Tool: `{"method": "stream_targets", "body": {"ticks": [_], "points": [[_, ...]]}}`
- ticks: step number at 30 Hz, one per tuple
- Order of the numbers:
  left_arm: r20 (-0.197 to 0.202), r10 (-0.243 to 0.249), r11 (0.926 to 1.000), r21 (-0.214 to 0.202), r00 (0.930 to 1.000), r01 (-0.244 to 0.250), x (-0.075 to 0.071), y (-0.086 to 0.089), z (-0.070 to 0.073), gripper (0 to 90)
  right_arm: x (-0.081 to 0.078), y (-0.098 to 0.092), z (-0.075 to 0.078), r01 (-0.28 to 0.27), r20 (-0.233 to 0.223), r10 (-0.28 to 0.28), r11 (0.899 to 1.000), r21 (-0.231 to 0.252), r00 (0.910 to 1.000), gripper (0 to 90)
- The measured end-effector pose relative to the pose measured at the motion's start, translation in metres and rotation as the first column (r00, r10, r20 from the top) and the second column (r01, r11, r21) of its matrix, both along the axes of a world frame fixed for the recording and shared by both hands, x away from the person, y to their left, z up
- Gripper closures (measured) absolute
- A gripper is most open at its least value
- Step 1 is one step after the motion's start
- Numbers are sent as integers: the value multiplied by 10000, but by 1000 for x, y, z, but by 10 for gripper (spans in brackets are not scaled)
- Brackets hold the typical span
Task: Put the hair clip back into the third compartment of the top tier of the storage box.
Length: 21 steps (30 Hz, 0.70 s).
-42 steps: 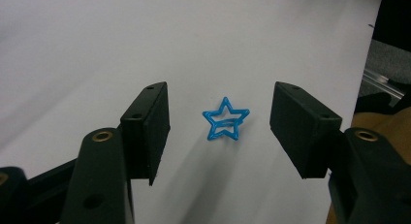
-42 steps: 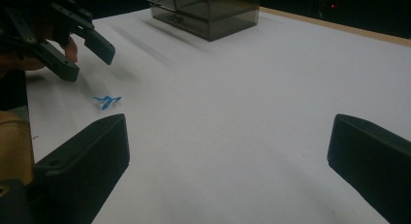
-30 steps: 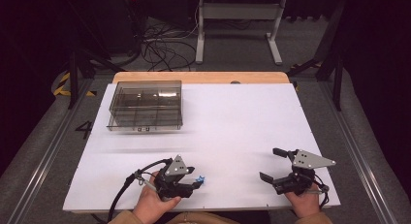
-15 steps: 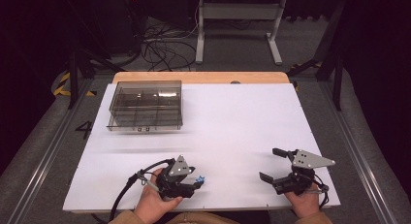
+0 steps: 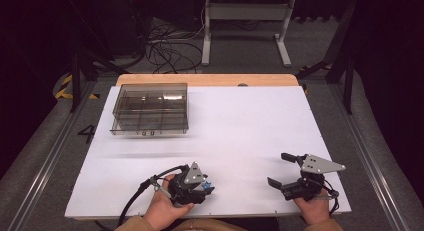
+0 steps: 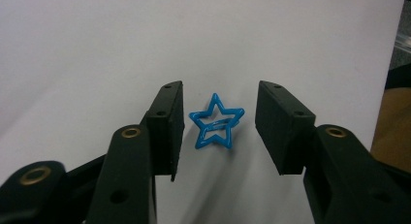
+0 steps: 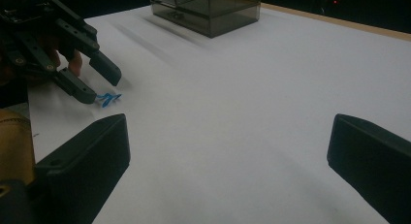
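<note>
The left tool has just been closing its jaws around the blue star clip lying on the white table, pads not yet touching; the grasp looks imminent. The right tool rests open.

A: The star, centre frame, reads as glossy blue plastic; the left gripper jaws flanking it, matt black plastic with brass-coloured rivets.

B: The table covering appears smooth, matt white; the box, upper left, smoky translucent plastic.
</note>
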<state>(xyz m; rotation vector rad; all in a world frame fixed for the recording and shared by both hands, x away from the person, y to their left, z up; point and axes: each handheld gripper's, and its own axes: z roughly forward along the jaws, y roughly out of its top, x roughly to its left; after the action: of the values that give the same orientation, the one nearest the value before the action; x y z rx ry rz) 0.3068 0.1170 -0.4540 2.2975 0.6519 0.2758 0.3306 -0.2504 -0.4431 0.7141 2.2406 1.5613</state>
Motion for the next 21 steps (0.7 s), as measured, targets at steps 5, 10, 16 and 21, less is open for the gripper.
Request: {"method": "stream_targets", "body": {"ticks": [5,10,16,21], "points": [[18,-66,9998,178,10000,66,1,-3,-1,626,0,0,0,-12,7,12,10000,-4,10000,21],[-74,-133,9997,200,9999,134,3,-4,-2,682,0,0,0,-64,34,64,10000,0,10000,20],[-135,-88,9997,228,9999,91,4,-4,-2,791,0,0,0,-121,63,121,9999,2,9999,20],[-35,-59,10000,19,10000,59,4,0,2,833,0,0,0,-121,59,121,9999,2,9999,20]]}}
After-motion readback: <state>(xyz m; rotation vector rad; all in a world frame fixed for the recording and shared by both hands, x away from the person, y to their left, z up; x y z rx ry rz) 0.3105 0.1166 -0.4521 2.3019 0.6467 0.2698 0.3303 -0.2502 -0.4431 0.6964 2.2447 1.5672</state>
